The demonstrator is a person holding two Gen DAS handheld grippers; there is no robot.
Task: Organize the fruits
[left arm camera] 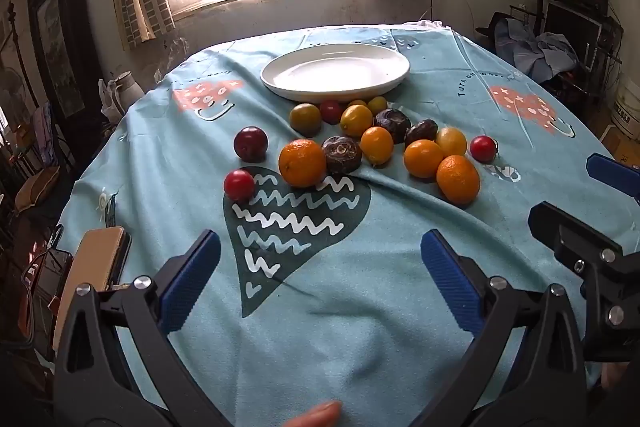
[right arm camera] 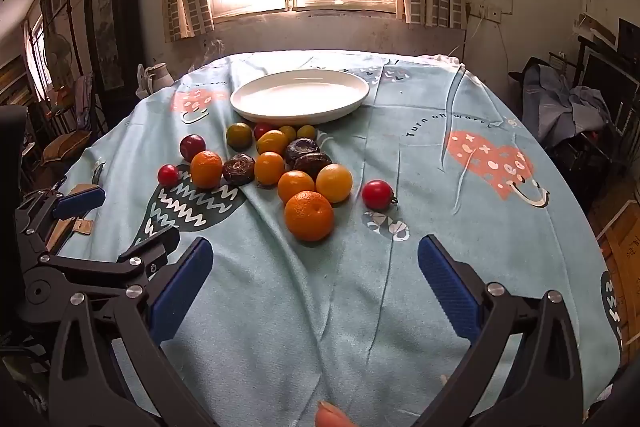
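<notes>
A white oval plate (left arm camera: 384, 83) (right arm camera: 248, 111) stands empty at the far side of the table. In front of it lie several fruits: oranges (left arm camera: 302, 163) (right arm camera: 309, 215), yellow fruits (left arm camera: 356, 120) (right arm camera: 334, 183), dark brown fruits (left arm camera: 342, 154) (right arm camera: 238, 169) and red fruits (left arm camera: 239, 185) (right arm camera: 377, 194). My left gripper (left arm camera: 320, 263) is open and empty above the cloth, short of the fruits. My right gripper (right arm camera: 316, 267) is open and empty, just short of the nearest orange. Each gripper shows at the edge of the other's view.
A light blue tablecloth (left arm camera: 320, 327) (right arm camera: 460, 227) with heart prints covers the round table. A tan wallet-like case (left arm camera: 96, 259) lies at the table's left edge. A white jug (left arm camera: 128, 89) stands beyond the left edge. Furniture and clutter surround the table.
</notes>
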